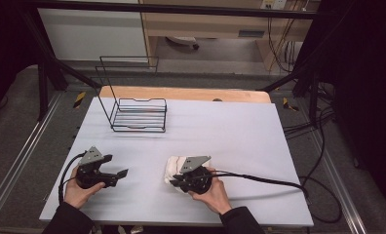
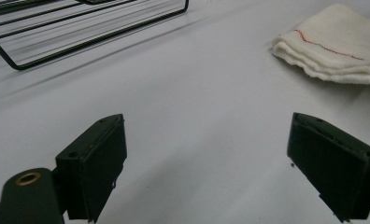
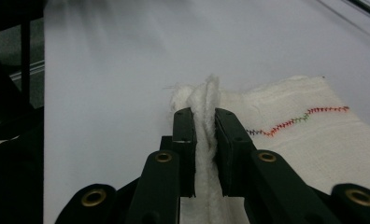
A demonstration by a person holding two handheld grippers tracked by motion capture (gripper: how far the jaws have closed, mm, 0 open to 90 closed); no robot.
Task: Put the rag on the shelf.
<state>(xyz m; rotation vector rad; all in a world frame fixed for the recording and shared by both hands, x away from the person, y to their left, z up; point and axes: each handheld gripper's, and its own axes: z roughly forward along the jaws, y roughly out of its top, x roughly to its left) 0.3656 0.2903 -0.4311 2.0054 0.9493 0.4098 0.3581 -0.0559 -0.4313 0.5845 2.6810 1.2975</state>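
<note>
Nearest you in the high view, your right tool (image 1: pixel 175 183) sits on the near edge of the folded cloth (image 1: pixel 176 165); the left tool (image 1: pixel 120 174) waits apart, the wire rack (image 1: pixel 138 116) far back on the table (image 1: pixel 240 141). From the left tool's camera, its jaws gape empty; the cloth (image 2: pixel 335 46) lies ahead to the right. From the right tool's camera, the jaws pinch an upright fold of cloth (image 3: pixel 204 121), probably several layers; the rest trails right.

The towel (image 3: pixel 286 135) pinched in my right gripper (image 3: pixel 204 126) is soft, fuzzy white cloth with coloured zigzag stitching. Its jaws are matt black plastic with brass-looking inserts. The table (image 1: pixel 230 131) cover is smooth, matt and pale. The rack (image 1: pixel 140 114) is thin black wire.
</note>
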